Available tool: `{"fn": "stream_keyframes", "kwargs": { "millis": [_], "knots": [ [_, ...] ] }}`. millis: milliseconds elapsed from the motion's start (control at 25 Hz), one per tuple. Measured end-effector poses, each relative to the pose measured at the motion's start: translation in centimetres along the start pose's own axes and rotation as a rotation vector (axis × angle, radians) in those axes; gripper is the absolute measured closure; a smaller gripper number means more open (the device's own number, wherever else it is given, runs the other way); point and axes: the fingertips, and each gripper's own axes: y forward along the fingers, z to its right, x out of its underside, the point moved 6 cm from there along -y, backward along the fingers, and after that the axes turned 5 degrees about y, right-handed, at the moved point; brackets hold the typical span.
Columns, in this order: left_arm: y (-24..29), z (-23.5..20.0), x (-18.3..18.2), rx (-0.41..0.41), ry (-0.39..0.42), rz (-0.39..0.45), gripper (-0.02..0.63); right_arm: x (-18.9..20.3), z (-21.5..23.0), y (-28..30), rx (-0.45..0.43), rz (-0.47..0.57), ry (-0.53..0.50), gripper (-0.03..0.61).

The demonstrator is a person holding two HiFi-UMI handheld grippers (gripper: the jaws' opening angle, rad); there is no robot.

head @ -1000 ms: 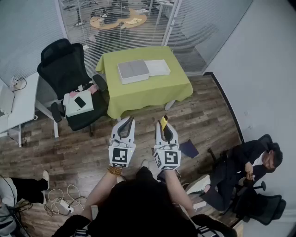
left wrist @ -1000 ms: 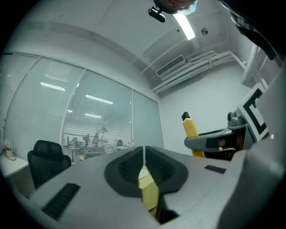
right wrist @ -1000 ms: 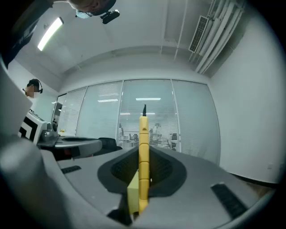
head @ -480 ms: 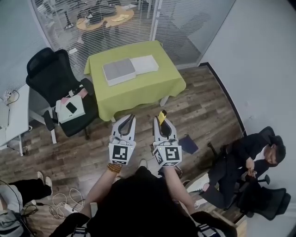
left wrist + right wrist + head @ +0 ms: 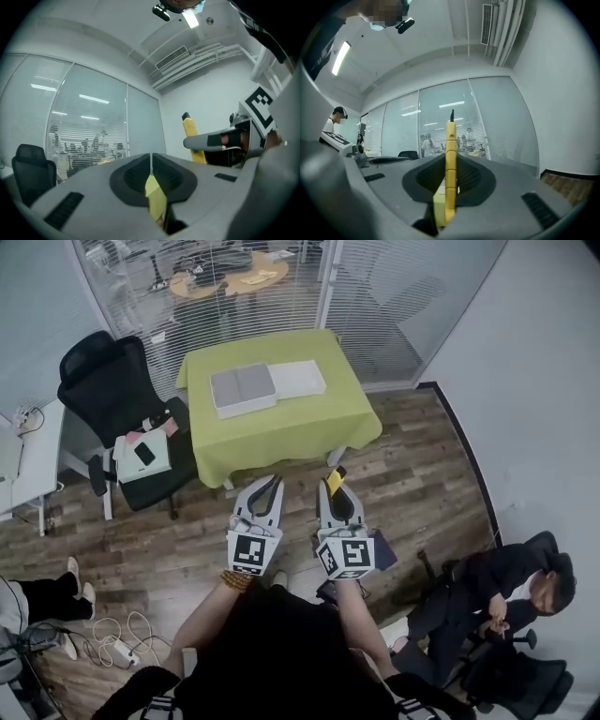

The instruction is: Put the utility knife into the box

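Observation:
In the head view my right gripper [image 5: 330, 487] is shut on a yellow utility knife [image 5: 333, 481], whose black tip pokes out past the jaws. The right gripper view shows the knife [image 5: 450, 159] standing upright between the closed jaws of the right gripper [image 5: 450, 161]. My left gripper [image 5: 269, 482] hangs beside it, shut and holding nothing, as the left gripper [image 5: 151, 158] view confirms. An open grey box [image 5: 242, 390] with its white lid [image 5: 298, 379] next to it lies on a green-covered table [image 5: 291, 432], well ahead of both grippers.
A black office chair [image 5: 108, 371] with items on its seat [image 5: 141, 457] stands left of the table. A person sits at the lower right [image 5: 502, 582]. Cables [image 5: 117, 645] lie on the wooden floor at the left. A glass partition runs behind the table.
The head view has shifted a little. Both grippers keep the same side-by-side pose, and the knife stays in the right one.

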Motion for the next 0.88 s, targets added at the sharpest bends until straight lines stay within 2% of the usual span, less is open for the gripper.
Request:
{"fn": "stream_keyframes", "kwargs": {
  "millis": [440, 880],
  "knots": [
    [2.8, -3.6, 2.0, -0.093, -0.012, -0.026, 0.591, 0.9, 0.8, 5.2, -0.087, -0.027, -0.006, 0.531],
    [10.9, -9.2, 4.5, -0.169, -0.071, -0.015, 0.591, 0.5, 4.5, 14.6, -0.150, -0.087, -0.070, 0.531]
  ]
}}
